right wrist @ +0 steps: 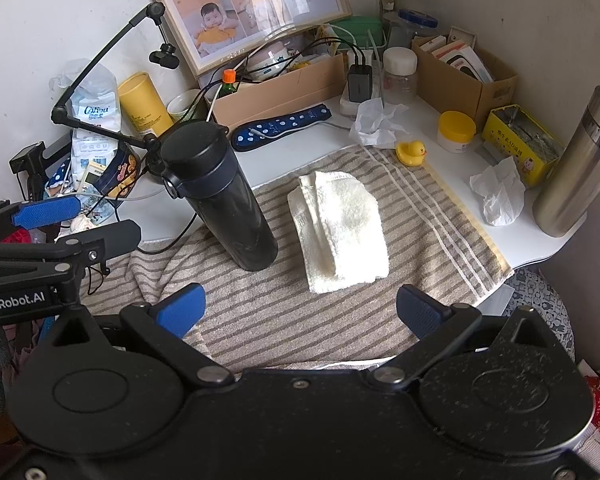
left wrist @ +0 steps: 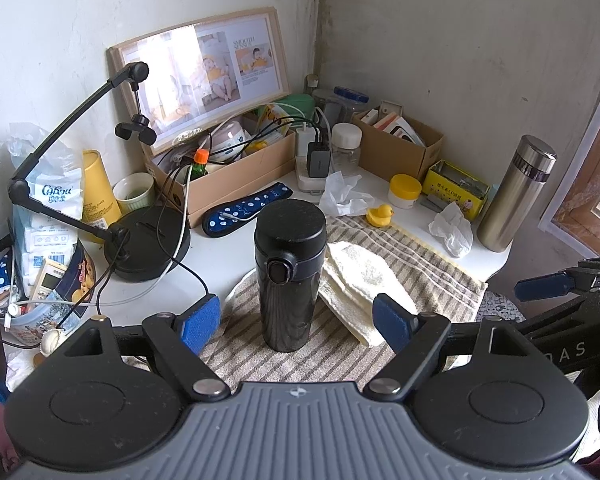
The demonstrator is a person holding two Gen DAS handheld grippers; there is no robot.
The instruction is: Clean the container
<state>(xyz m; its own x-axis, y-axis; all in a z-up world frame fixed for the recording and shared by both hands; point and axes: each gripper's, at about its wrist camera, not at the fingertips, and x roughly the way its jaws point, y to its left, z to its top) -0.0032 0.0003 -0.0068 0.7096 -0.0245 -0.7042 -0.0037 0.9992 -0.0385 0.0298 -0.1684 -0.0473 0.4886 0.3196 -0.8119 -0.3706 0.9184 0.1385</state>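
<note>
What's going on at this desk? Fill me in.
A person holds a gripper in each hand over a cluttered desk, and nothing is grasped yet. The left gripper is open and lined up with the black bottle, which stands upright with its lid on, on the striped towel. The right gripper is open too, facing the folded white cloth lying beside the bottle. Cleaning has not started.

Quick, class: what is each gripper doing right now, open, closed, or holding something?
Left gripper: open, empty, facing the black flask.
Right gripper: open, empty, facing the folded white cloth.
</note>
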